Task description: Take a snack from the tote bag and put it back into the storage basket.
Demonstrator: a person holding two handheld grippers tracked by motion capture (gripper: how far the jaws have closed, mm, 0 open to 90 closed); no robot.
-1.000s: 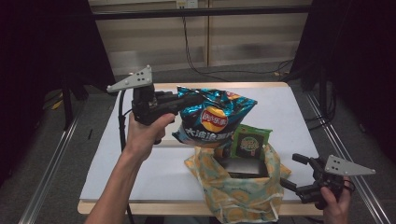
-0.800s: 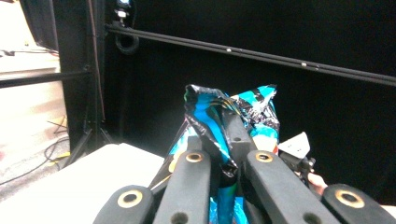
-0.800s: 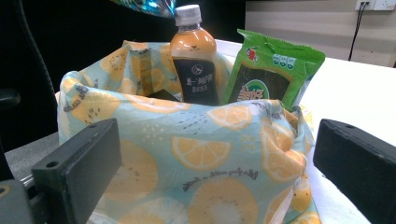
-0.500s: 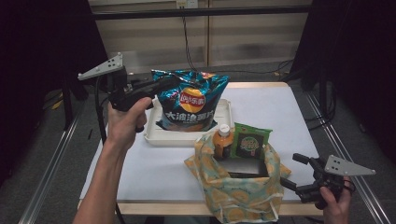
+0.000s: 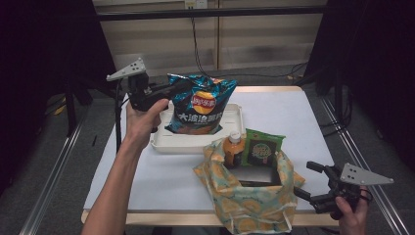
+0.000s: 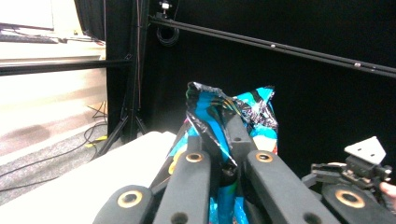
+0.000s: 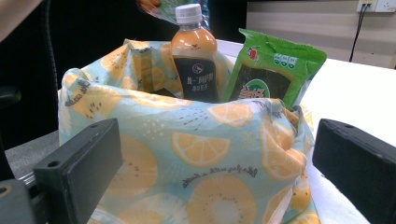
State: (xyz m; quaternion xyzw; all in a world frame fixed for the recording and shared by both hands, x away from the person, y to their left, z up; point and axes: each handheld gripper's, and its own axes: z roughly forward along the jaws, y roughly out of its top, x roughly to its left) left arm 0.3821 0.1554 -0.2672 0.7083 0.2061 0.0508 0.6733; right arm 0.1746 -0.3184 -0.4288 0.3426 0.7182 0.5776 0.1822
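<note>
Table (image 5: 161, 181) first: its white top carries everything, and we place the rest against the white tray (image 5: 235, 115) on its far half. Next in size is the chip bag (image 5: 201, 104), a blue foil pack hanging upright over the tray's left part, its lower edge about at the tray; we cannot tell whether it touches. Just nearer us than the tray sits the fruit-print fabric bag (image 5: 249, 198), mouth open, close to the tray's near rim. Inside it stand a green snack packet (image 5: 261, 148) and, to that packet's left, an orange drink bottle (image 5: 234, 148) with a white cap, both upright and poking above the cloth.

Our left gripper (image 5: 171, 90) comes in from the left of the tray, and its jaws are pressed together on the chip bag's crumpled top left corner, foil pinched between them. Our right gripper (image 5: 307, 180) rests well to the near right of the tray, just beside the fabric bag, its jaws spread wide with nothing between them.
</note>
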